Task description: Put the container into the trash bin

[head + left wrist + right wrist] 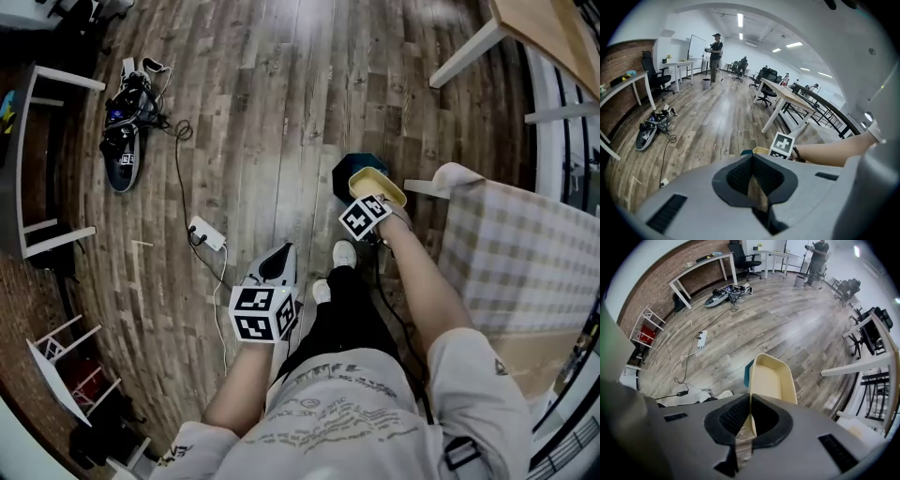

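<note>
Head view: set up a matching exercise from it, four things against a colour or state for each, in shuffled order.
Things:
1. container
2. trash bin
3. power strip
4. left gripper

Descriptions:
A. white, lying on the floor
B. fingers together, nothing between them
C. cream, clamped by the right gripper
D. dark teal, partly hidden by the container

Pairs: 1-C, 2-D, 3-A, 4-B

Pale cream container (771, 378), dark teal trash bin (354, 169). Grey-brown wood planks on the floor (262, 94). Grey shells and black pads on the left gripper (283, 253) and right gripper (750, 404), with black-and-white square markers on their cubes. Beige-and-white checks across the tablecloth (525, 262). Black trousers (352, 309), white shoes (344, 253), white power strip (207, 232).
</note>
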### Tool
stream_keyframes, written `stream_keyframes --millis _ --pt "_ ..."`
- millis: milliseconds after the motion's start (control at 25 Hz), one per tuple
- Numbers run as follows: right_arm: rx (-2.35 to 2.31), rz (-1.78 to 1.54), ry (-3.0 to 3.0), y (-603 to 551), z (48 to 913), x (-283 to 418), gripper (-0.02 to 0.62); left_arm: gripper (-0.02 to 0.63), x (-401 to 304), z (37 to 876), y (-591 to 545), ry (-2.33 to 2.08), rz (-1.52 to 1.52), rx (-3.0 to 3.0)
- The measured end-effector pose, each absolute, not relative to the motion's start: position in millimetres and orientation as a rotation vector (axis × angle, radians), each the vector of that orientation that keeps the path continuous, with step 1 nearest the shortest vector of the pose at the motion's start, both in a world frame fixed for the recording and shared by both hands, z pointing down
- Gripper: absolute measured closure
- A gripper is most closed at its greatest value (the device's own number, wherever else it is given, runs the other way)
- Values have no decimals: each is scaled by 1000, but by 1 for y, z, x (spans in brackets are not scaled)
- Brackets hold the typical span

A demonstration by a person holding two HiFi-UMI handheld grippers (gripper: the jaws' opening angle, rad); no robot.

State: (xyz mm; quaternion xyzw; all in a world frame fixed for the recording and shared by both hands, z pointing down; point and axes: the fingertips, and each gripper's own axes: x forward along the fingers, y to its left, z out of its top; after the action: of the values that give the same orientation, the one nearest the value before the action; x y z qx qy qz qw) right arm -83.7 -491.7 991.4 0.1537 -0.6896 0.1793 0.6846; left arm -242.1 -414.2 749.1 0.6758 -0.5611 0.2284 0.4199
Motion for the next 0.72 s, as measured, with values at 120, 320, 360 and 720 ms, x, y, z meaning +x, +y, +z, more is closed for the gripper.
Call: stream_keyframes --millis 120,320,360,720 --pt "345 411 -1533 -499 1006 -91 580 600 -251 755 -413 -1410 580 1670" --pt "333 419 -1526 -505 1026 -96 580 600 -254 765 -413 -1408 576 1650" --pt "335 421 -1523 -507 1030 -96 580 600 -254 767 -413 -1404 576 1650" --pt "343 447 -1525 -520 1064 -88 580 600 -247 790 -425 -1390 588 1663"
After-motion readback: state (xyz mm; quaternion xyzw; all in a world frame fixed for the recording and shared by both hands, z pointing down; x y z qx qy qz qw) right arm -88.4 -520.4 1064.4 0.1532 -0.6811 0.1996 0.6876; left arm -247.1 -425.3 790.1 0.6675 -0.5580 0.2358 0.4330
